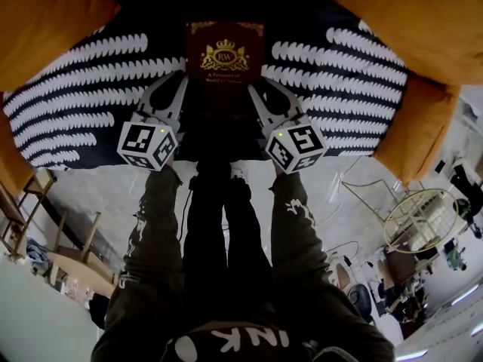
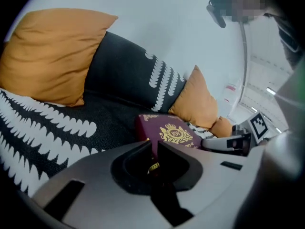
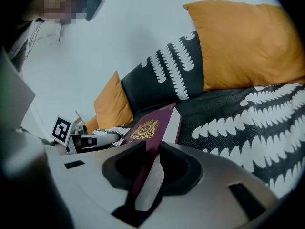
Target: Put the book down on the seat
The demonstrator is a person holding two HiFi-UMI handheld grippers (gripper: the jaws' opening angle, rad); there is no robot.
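Note:
A maroon book (image 1: 224, 59) with a gold crest lies flat over the black seat cushion with white leaf print (image 1: 83, 89). My left gripper (image 1: 183, 81) holds the book's near left edge, and my right gripper (image 1: 262, 87) holds its near right edge. In the left gripper view the book (image 2: 172, 132) runs between the narrow jaws of the left gripper (image 2: 153, 148), which are shut on its cover. In the right gripper view the right gripper (image 3: 152, 149) is shut on the book (image 3: 151, 127), page edge showing. Whether the book rests on the seat I cannot tell.
Orange pillows (image 1: 45, 21) (image 1: 407, 13) flank the seat at left and right, and another (image 1: 419, 127) sits at the right end. The person's dark trouser legs (image 1: 226, 262) stand below the grippers. A wooden stool (image 1: 45, 232) and a round wire table (image 1: 419, 217) stand on the floor.

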